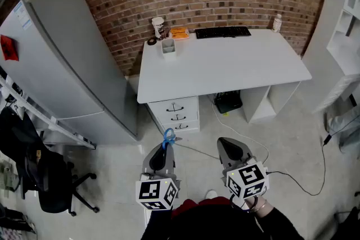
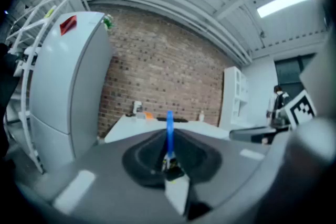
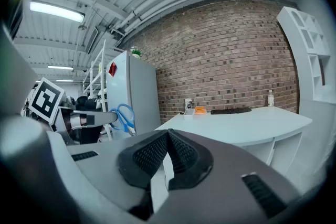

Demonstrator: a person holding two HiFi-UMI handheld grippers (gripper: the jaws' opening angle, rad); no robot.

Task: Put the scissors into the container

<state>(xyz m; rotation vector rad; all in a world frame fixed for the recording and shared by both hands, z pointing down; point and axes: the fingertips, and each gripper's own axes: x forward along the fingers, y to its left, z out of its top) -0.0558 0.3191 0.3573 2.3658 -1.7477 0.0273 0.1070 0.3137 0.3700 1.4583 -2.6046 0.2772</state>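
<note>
Left gripper jaws clamped on the scissors, blue handles poking out past the tips. Right gripper jaws together, empty. Container sits on the desk, far-left corner, well apart from both; contents unclear. Keyboard and bottle along the back edge, fridge on the left. Open floor between grippers and desk.

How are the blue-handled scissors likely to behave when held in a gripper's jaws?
Probably stiff: the scissors stand straight out of the left gripper without sagging. Likely light, since a thin pinch carries them. They may swivel, as the jaws clamp only a narrow part.
</note>
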